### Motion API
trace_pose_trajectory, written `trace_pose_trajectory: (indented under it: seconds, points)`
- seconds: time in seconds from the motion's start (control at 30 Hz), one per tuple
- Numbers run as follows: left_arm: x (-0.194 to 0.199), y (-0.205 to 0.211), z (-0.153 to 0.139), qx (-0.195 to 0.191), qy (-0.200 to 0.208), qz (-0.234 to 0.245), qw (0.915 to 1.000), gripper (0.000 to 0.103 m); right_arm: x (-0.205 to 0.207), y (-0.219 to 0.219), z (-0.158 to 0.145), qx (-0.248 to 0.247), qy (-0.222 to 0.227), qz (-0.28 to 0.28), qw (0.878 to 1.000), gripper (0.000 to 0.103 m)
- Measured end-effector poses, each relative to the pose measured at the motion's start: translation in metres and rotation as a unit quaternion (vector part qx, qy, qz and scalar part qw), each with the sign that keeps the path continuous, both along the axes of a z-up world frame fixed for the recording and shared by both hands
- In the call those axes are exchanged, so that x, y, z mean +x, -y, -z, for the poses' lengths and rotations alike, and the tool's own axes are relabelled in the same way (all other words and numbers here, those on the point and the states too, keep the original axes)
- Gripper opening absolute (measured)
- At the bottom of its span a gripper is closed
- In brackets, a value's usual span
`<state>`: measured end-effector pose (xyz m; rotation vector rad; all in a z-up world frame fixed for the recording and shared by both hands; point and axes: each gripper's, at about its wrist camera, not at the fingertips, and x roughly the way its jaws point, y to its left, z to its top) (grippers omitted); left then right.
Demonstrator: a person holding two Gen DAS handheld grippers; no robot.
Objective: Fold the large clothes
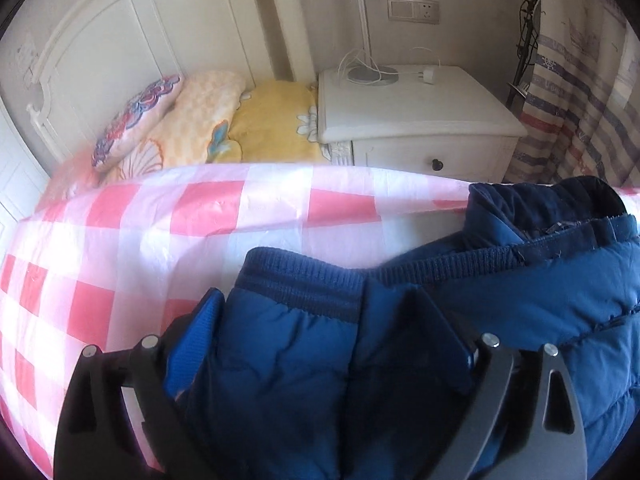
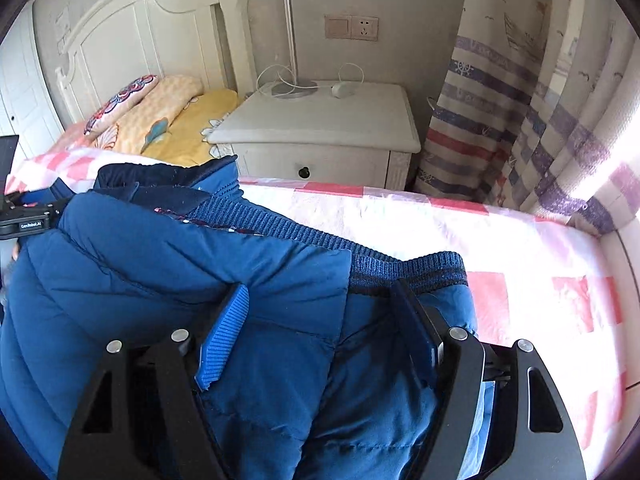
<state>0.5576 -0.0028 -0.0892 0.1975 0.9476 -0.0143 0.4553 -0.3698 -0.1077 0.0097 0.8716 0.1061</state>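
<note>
On top of the pink and white checked sheet (image 1: 168, 240) a big blue puffy jacket (image 1: 540, 312) is spread, and it fills the 6 o'clock half of both views. In the left view its ribbed cuff (image 1: 304, 280) is seen near the middle, with the dark collar (image 1: 532, 200) at about 2 o'clock. In the right view the ribbed band (image 2: 408, 270) is seen just above the right gripper (image 2: 320, 328).

Thick folds of the jacket are packed between the fingers of the left gripper (image 1: 316, 336). The same is seen at the right gripper. The fingers of both are set wide apart, and it cannot be told if the cloth is being squeezed or only sits in the gap.

A fold seems to be in hand: the two sides of the jacket look gathered so they can be laid over the body. For the next move, both sides would need to be carried together and laid down flat, so that the puffy cloth is not bunched.

Small white writing, it seems "GenRobot.AI", is seen on a black part of the other tool (image 2: 32, 216) at 9 o'clock in the right view.

Farther out, a white nightstand (image 1: 416, 120) is seen at 1 o'clock, pillows (image 1: 192, 120) at 10 o'clock, and a striped curtain (image 2: 500, 120) at 2 o'clock.
</note>
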Motion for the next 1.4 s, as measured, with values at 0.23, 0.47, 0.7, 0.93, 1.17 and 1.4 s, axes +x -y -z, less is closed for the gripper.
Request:
trace_pose_trajectory:
  seconds: [0.23, 0.47, 0.7, 0.93, 1.17, 1.4]
  points:
    - [-0.009, 0.004, -0.002, 0.04, 0.025, -0.02, 0.9987, 0.096, 0.005, -0.012, -0.012, -0.049, -0.026, 0.005, 0.998, 0.069]
    - [-0.012, 0.009, -0.003, 0.061, 0.031, -0.02, 0.9975, 0.096, -0.012, -0.072, -0.065, -0.046, 0.032, -0.027, 0.998, 0.069]
    - [-0.012, 0.008, -0.004, 0.064, 0.037, -0.023, 0.997, 0.096, 0.019, -0.145, -0.013, -0.095, -0.04, -0.096, 0.99, 0.071]
    - [-0.011, 0.005, -0.004, 0.052, 0.035, -0.026, 0.9977, 0.096, 0.022, -0.127, -0.007, -0.031, -0.034, -0.09, 0.995, 0.072]
    - [-0.032, 0.015, -0.024, 0.084, 0.069, -0.024, 0.9938, 0.095, -0.012, -0.129, -0.036, -0.049, 0.018, -0.087, 0.995, 0.073]
    - [-0.129, 0.059, -0.068, 0.017, 0.113, 0.076, 0.9905, 0.101, -0.074, -0.074, -0.077, -0.029, 0.051, -0.05, 0.997, 0.08]
